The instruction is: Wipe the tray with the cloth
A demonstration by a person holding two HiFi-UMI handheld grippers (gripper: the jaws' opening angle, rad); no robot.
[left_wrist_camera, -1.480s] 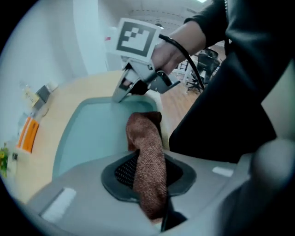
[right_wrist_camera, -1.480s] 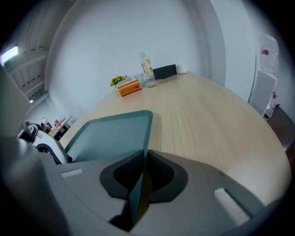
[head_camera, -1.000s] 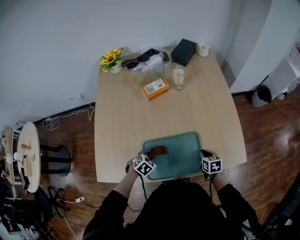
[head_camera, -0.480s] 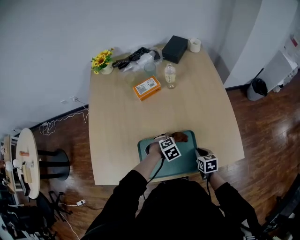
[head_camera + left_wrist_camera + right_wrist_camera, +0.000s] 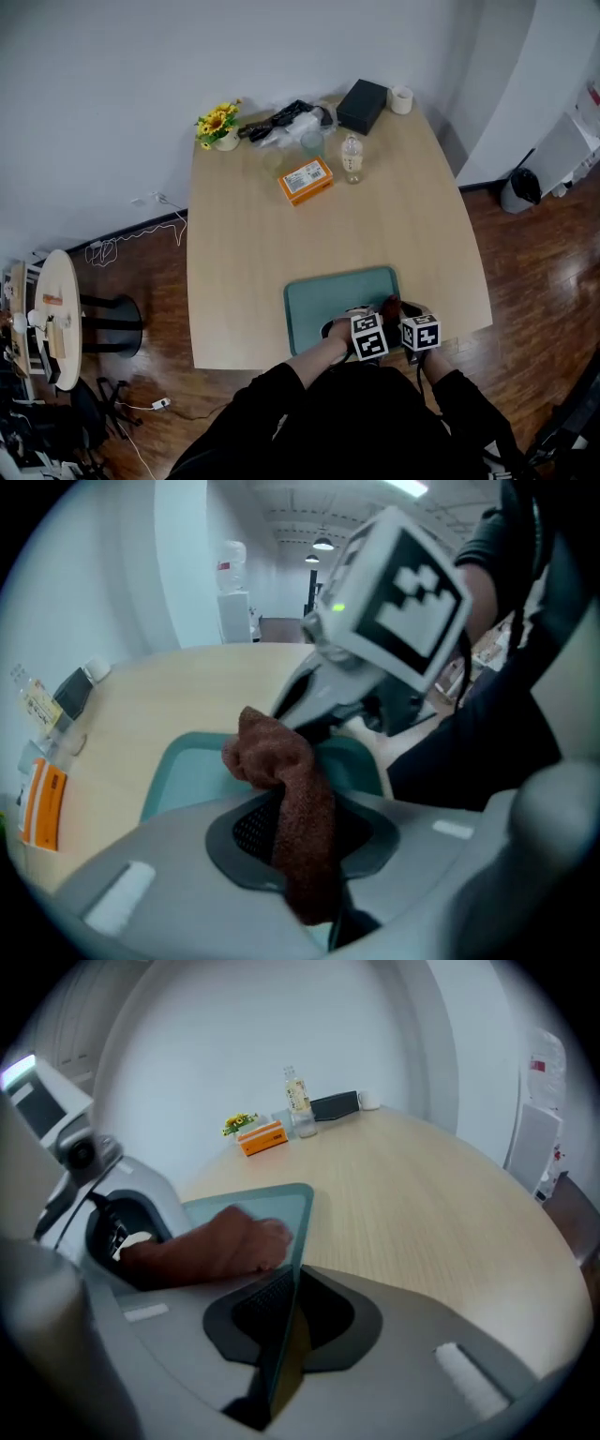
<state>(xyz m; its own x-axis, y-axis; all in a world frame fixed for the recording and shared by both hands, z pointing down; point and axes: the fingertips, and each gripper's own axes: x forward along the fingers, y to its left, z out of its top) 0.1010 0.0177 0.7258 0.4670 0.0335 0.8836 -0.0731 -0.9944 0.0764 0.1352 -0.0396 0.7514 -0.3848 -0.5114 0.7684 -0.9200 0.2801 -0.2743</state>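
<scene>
**Two tools working at one near corner**

Head view: a teal tray (image 5: 328, 300) is lying at the near edge of the pale wooden bench (image 5: 244, 244), right in front of the person. The left gripper (image 5: 382, 315) is reaching across to the tray's near right corner and holding the brown cloth (image 5: 390, 307) there. It is just beside the right gripper (image 5: 410, 317), which is sitting at the tray's right rim. An orange box (image 5: 306, 179), a clear bottle (image 5: 352, 157), a black box (image 5: 363, 104) and a pot of sunflowers (image 5: 221, 123) are standing well apart at the far end.

Left gripper view: the fingers (image 5: 187, 864) are clamping the cloth, its bunched end sticking out ahead over the tray. Whether it is pressing on the tray floor is unclear.

Right gripper view: the fingers are pinching the tray's thin rim, apparently steadying it. A hand (image 5: 225, 1246) is stretching over the tray.

Progress, as a judgement: wiping is under way. No dirt or streaks are showing, so the wiped parts cannot be told apart, and most of the tray's surface may still be waiting.

Writing: print on the orange box and the bottle's label is too small to read. The gripper cubes are showing only black-and-white square markers.
</scene>
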